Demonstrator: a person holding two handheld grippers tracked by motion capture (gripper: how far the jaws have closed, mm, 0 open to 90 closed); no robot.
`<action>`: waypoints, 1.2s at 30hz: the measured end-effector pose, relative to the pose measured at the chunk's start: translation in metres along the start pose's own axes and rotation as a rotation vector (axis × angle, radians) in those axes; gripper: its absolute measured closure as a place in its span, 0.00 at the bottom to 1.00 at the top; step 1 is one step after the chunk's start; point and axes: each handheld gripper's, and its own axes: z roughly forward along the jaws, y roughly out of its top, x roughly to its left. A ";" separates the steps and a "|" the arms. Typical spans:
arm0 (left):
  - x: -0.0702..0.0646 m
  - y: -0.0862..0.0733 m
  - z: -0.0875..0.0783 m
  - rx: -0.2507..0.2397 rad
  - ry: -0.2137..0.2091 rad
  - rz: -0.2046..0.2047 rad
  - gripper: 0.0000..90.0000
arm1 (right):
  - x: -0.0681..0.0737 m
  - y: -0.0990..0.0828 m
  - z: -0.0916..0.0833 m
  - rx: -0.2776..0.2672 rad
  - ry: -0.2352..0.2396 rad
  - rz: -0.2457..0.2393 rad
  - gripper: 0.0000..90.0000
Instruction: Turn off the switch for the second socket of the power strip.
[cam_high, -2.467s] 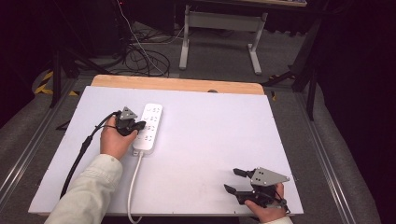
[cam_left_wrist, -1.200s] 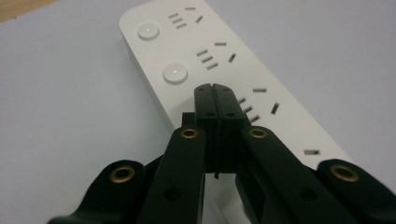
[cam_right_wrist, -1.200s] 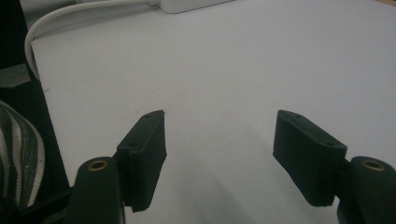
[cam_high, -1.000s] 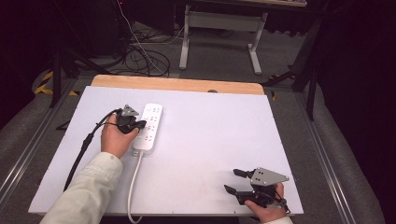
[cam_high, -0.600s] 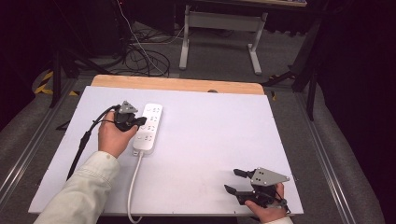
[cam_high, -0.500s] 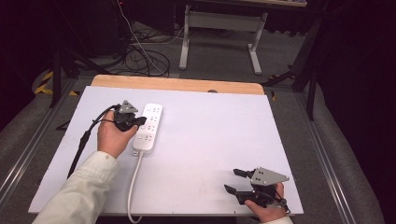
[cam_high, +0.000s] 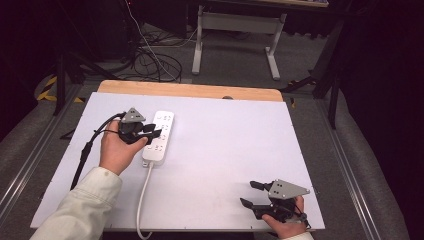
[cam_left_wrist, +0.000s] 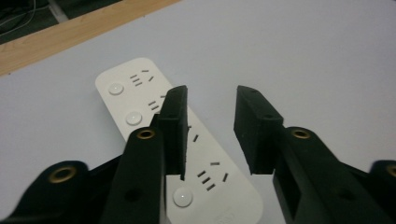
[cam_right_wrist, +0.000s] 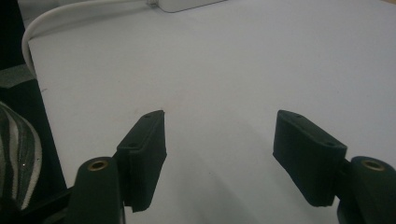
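Observation:
A white power strip lies lengthwise on the white table top, left of centre, its cord running to the front edge. My left gripper hovers over the strip's middle. In the left gripper view the strip lies below the jaws. The left gripper is open: its jaws have just been opening and nothing is between them. My right gripper rests open near the front right corner, and in the right gripper view the right gripper has bare table between its jaws.
A wooden strip borders the table's far edge. Behind it on the floor are cables and a desk frame. The strip's cord curves past the right gripper's far left. Metal rails run along both table sides.
My left gripper has risen off the power strip and drifted slightly to the far side, and its jaws have gone from shut to open. The right gripper has not moved.

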 end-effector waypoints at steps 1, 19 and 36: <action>-0.001 0.001 -0.004 -0.010 -0.002 0.002 0.65 | 0.000 0.000 0.000 0.000 0.000 0.000 0.39; -0.029 -0.015 -0.057 -0.132 -0.037 0.058 0.20 | 0.001 0.001 0.000 -0.005 -0.005 -0.001 0.39; -0.036 -0.068 -0.093 -0.186 -0.013 0.101 0.15 | 0.001 0.001 0.000 -0.010 -0.001 0.001 0.39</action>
